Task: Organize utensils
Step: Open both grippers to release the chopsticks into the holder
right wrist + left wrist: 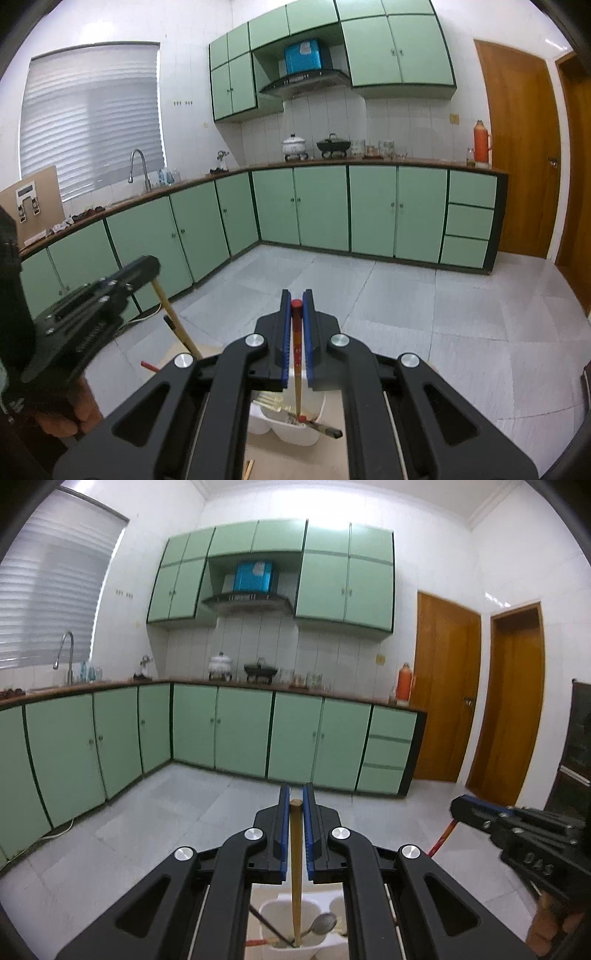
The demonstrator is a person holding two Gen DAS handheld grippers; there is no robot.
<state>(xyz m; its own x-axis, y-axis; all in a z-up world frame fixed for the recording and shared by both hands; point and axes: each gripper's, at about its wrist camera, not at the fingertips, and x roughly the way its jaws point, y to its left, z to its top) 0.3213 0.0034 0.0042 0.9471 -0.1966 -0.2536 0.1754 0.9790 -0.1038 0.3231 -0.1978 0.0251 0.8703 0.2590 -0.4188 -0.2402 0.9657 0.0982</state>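
In the left wrist view my left gripper [295, 794] is shut on a tan wooden handle [295, 849]. The handle runs down into a white utensil holder [271, 912], where a metal spoon [325, 923] and a thin dark stick also stand. My right gripper [296, 299] is shut on a red-topped chopstick [296, 343] whose lower end hangs over the white utensil holder [295, 434]. The right gripper [517, 830] shows at the right edge of the left wrist view, the left gripper [92, 306] with its wooden handle [173, 317] at the left of the right wrist view.
A dark-handled utensil [325, 430] lies across the holder's rim and another red-tipped stick [147, 365] pokes up at the left. The holder stands on a pale wooden surface [280, 458]. Beyond are a grey tiled floor [406, 295], green cabinets [240, 731] and wooden doors [447, 686].
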